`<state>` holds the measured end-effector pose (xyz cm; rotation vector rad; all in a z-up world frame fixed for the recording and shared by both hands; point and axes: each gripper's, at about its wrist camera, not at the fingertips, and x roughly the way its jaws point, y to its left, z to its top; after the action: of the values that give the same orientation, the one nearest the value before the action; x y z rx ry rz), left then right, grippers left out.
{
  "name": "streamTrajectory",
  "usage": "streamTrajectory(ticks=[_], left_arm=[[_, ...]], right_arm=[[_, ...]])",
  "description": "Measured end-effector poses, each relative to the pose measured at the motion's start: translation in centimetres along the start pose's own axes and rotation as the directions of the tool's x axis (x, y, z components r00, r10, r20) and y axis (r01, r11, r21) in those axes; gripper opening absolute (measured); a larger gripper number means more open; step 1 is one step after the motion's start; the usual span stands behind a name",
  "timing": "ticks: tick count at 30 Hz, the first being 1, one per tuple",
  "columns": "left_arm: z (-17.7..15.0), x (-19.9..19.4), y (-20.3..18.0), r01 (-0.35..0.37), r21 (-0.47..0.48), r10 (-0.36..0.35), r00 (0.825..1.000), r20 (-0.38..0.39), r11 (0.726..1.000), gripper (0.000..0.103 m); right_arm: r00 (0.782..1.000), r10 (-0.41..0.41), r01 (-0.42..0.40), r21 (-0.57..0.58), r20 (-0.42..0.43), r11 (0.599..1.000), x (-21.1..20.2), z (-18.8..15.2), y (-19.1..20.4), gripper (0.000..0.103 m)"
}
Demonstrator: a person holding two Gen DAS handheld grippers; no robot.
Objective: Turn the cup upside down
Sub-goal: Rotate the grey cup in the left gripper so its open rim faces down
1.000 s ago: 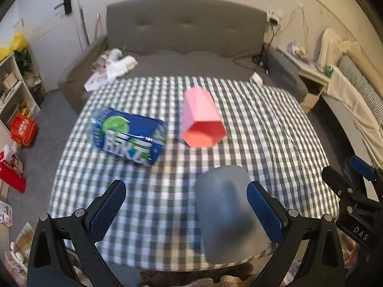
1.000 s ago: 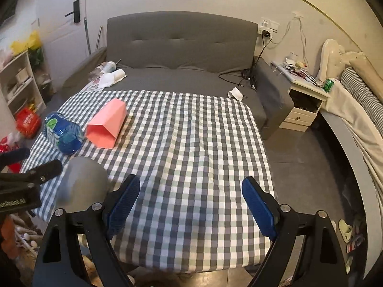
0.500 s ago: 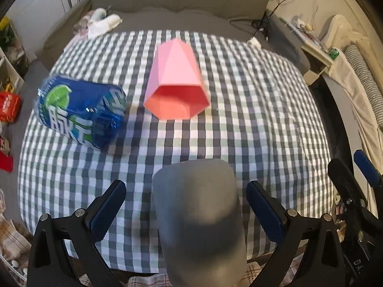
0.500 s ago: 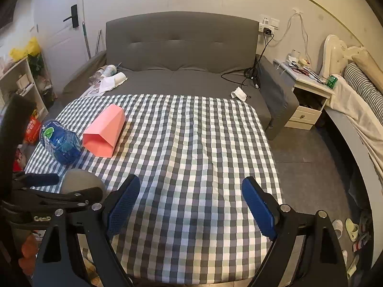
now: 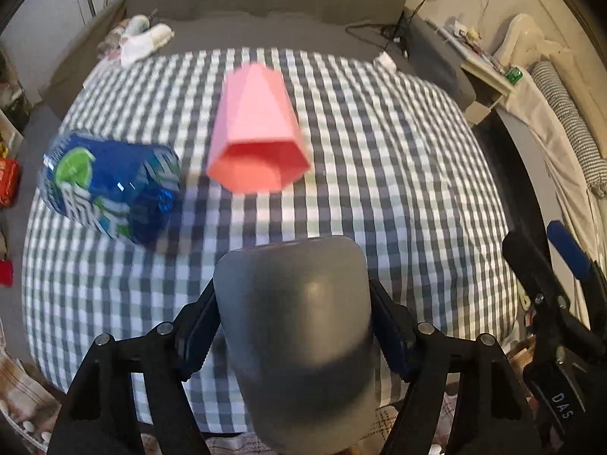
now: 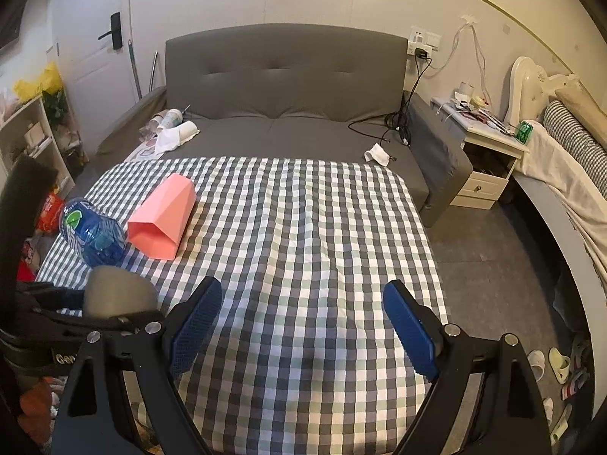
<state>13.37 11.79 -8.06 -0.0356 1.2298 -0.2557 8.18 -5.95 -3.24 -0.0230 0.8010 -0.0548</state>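
A grey cup (image 5: 299, 326) lies on its side at the near edge of the checked table, its closed base toward the table's middle. My left gripper (image 5: 294, 318) is shut on it, one pad on each side. The grey cup also shows in the right wrist view (image 6: 117, 294), at the left, held by the left gripper (image 6: 95, 314). My right gripper (image 6: 303, 318) is open and empty above the table's near right part.
A pink faceted cup (image 5: 258, 144) lies on its side beyond the grey cup, mouth toward me. A blue plastic bottle (image 5: 110, 185) lies to its left. The checked tablecloth (image 6: 303, 227) covers the table. A grey sofa (image 6: 284, 87) stands behind.
My left gripper moved forward around the grey cup and closed on it. The right gripper has hardly moved.
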Motion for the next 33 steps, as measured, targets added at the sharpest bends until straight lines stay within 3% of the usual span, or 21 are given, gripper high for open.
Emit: streamTrajectory(ticks=[7,15,21,22,24,26,28,33], left_arm=[[0.6,-2.0,0.1,-0.064,0.036,0.058,0.989,0.133,0.997,0.075],[0.7,-1.5,-0.5,-0.101,0.064,0.086,0.975,0.204,0.993,0.074],[0.3,-1.4,-0.8,-0.082,0.078,0.063,0.974,0.219,0.994,0.077],[0.1,-0.9,-0.7,-0.069,0.082,0.052,0.980,0.194,0.994,0.087],[-0.3,0.2,-0.4,-0.074,0.073,0.062,0.986,0.152,0.995,0.090],[-0.8,1.2,0.2,-0.044,0.062,0.036,0.992,0.124,0.997,0.074],[-0.8,1.7,0.5,-0.045,0.058,0.039,0.994,0.105,0.997,0.073],[-0.7,1.1,0.5,-0.042,0.064,0.032,0.989,0.143,0.997,0.073]], right_arm=[[1.000,-0.005,0.005,0.001,0.007,1.000,-0.4,-0.2,-0.1,0.087],[1.000,-0.011,0.011,0.000,0.008,1.000,-0.5,-0.3,0.1,0.087],[1.000,-0.008,0.009,-0.010,0.011,1.000,-0.5,-0.3,0.4,0.087],[1.000,-0.009,0.009,-0.009,0.010,1.000,-0.5,-0.3,0.4,0.087],[1.000,-0.010,0.010,-0.007,0.009,1.000,-0.4,-0.3,0.5,0.087],[1.000,-0.011,0.011,-0.006,0.008,1.000,-0.4,-0.3,0.4,0.087],[1.000,-0.011,0.011,-0.006,0.009,1.000,-0.4,-0.3,0.4,0.087],[1.000,-0.010,0.010,-0.006,0.010,1.000,-0.4,-0.3,0.4,0.087]])
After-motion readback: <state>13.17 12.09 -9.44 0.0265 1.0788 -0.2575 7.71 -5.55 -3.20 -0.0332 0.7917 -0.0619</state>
